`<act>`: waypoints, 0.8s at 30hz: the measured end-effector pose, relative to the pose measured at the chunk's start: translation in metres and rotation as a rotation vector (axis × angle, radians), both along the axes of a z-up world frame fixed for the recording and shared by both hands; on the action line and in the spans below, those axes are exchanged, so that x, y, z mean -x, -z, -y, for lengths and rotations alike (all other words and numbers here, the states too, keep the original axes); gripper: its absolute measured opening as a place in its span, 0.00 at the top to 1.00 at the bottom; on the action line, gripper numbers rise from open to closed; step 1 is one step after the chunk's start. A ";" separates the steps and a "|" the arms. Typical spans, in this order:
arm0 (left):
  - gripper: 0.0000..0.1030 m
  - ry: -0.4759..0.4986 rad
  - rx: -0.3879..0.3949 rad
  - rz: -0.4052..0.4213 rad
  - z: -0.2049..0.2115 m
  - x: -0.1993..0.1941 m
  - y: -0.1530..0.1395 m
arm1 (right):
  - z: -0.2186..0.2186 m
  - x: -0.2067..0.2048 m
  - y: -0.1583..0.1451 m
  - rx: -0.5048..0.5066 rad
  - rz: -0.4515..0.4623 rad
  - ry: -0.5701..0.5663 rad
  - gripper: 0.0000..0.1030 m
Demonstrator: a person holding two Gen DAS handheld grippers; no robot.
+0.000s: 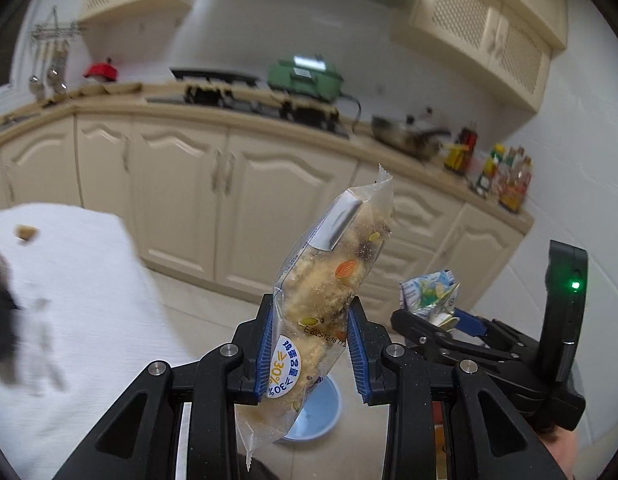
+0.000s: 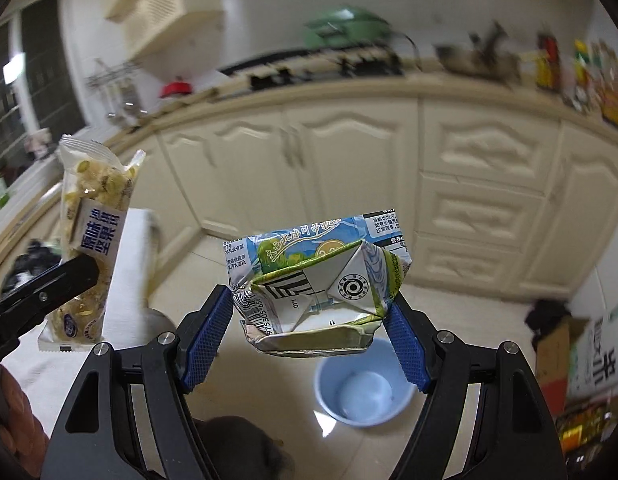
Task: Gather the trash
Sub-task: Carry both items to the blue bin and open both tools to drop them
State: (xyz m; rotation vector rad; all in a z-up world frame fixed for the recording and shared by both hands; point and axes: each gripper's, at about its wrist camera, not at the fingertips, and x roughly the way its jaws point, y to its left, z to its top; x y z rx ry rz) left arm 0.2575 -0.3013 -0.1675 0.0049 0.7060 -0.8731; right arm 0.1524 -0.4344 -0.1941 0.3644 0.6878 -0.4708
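My left gripper [image 1: 311, 320] is shut on a clear snack wrapper [image 1: 329, 276] with nut crumbs inside, standing upright between the blue pads. My right gripper [image 2: 309, 312] is shut on a crushed blue-and-green milk carton [image 2: 317, 280], held by its two sides. Each held item shows in the other view too: the carton [image 1: 429, 292] at the right of the left wrist view, the wrapper [image 2: 89, 240] at the left of the right wrist view. A light blue bin [image 2: 363, 388] stands on the tiled floor below the carton; its rim [image 1: 325, 412] peeks out under the wrapper.
A white-covered table [image 1: 69, 320] fills the left, with a small brown scrap [image 1: 26, 234] on it. Cream kitchen cabinets [image 2: 349, 168] run across the back under a worktop with a stove, a green appliance [image 1: 305, 76] and bottles. Cardboard boxes [image 2: 577, 364] stand at the right.
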 end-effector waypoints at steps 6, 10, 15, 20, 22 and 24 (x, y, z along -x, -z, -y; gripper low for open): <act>0.71 0.047 -0.063 -0.152 0.053 -0.053 0.052 | 0.053 0.004 0.068 -0.101 -0.099 0.058 0.26; 0.71 0.071 -0.130 -0.195 0.091 -0.067 0.085 | 0.082 0.004 0.110 -0.170 -0.143 0.081 0.26; 0.71 0.077 -0.206 -0.274 0.137 -0.108 0.127 | 0.110 -0.005 0.157 -0.248 -0.183 0.104 0.26; 0.67 0.080 -0.264 -0.348 0.170 -0.143 0.167 | 0.128 -0.011 0.195 -0.305 -0.212 0.130 0.24; 0.53 0.068 -0.281 -0.354 0.179 -0.153 0.176 | 0.136 -0.011 0.210 -0.322 -0.231 0.150 0.22; 0.28 0.040 -0.298 -0.331 0.188 -0.156 0.180 | 0.142 -0.009 0.219 -0.344 -0.234 0.169 0.10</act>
